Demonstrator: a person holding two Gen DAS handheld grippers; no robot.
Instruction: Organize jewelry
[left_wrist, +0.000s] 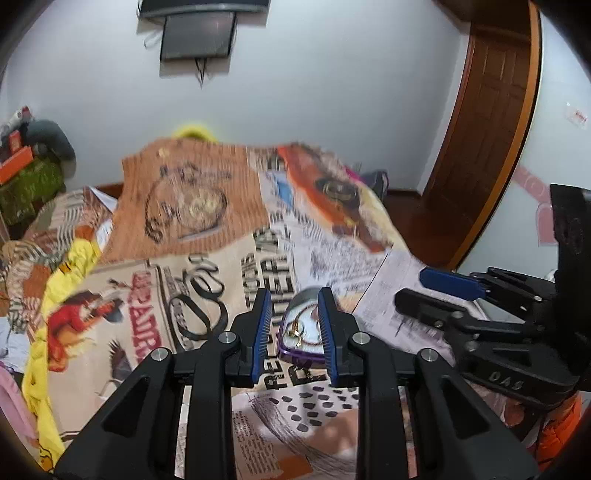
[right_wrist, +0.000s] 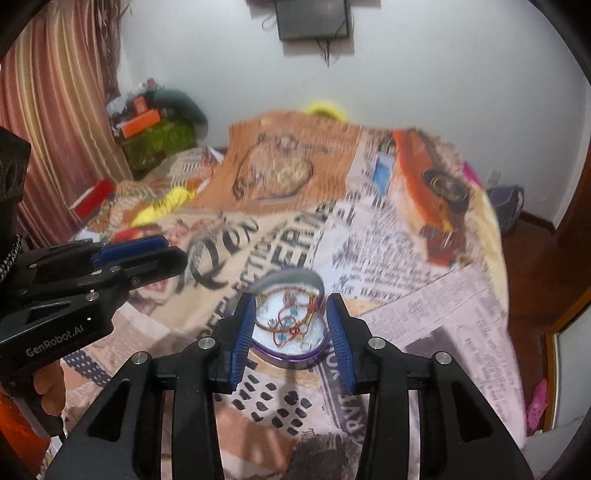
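Hovering both spread grippers, left gripper (left_wrist: 293, 325) and right gripper (right_wrist: 291, 328), over the heart-shaped jewelry tin (right_wrist: 291, 325) on the bed (right_wrist: 406, 258), we risk snagging tangled bracelets (right_wrist: 291, 323).

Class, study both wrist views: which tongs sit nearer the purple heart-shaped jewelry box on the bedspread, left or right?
Hard to call; neither is clearly nearer. The left tongs and right tongs each frame the jewelry box between open fingers, and neither appears to touch it.

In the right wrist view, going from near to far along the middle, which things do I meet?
right gripper → purple jewelry box → newspaper-print bedspread → yellow object → wall screen.
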